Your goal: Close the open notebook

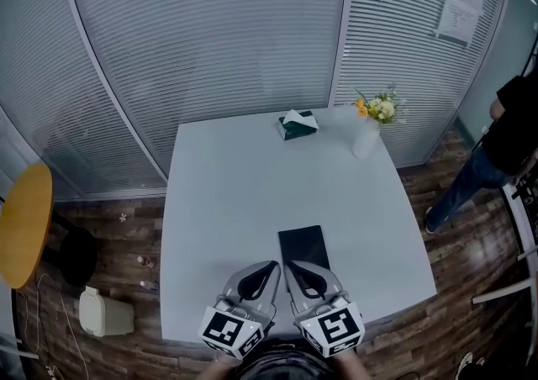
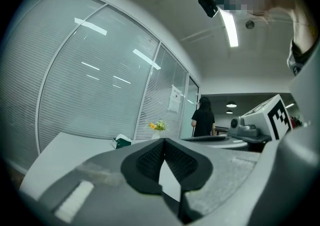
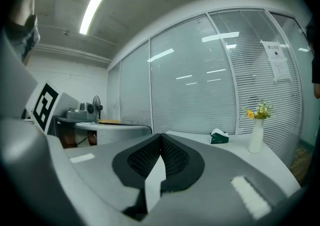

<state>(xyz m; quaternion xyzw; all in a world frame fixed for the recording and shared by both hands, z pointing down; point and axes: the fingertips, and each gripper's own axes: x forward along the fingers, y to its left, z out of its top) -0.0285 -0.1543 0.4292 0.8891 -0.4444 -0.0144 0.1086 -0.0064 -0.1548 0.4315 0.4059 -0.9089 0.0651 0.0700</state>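
We judge the task to be essentially finished. On the white tabletop [image 1: 227, 193] the black notebook [image 1: 303, 245] lies flat near the front edge, slightly right of centre. It shows one unbroken dark cover, with no spread pages and no raised leaf, so we read it as closed.

Both tools sit side by side at the bottom of the head view, tips pointing toward the notebook's near edge. The left tool [image 1: 271, 270] is clenched. In its own view the two dark pads meet at the tip [image 2: 164, 141], with only pale tabletop showing in the wedge behind them. The right tool [image 1: 293, 268] is likewise clenched on nothing, its pads together at the tip [image 3: 160, 136]. Neither gripper view shows the notebook. Both look out level across the tabletop toward the far glass wall, so we take the tools to be off the cover, not pressing on it.

At the far edge a green tissue box [image 1: 298, 124] and a white vase of yellow flowers [image 1: 367, 130] stand well apart from the notebook.

As far as we can tell, nothing of the closing itself is left. We cannot check from above whether the cover lies fully flush along its edges.
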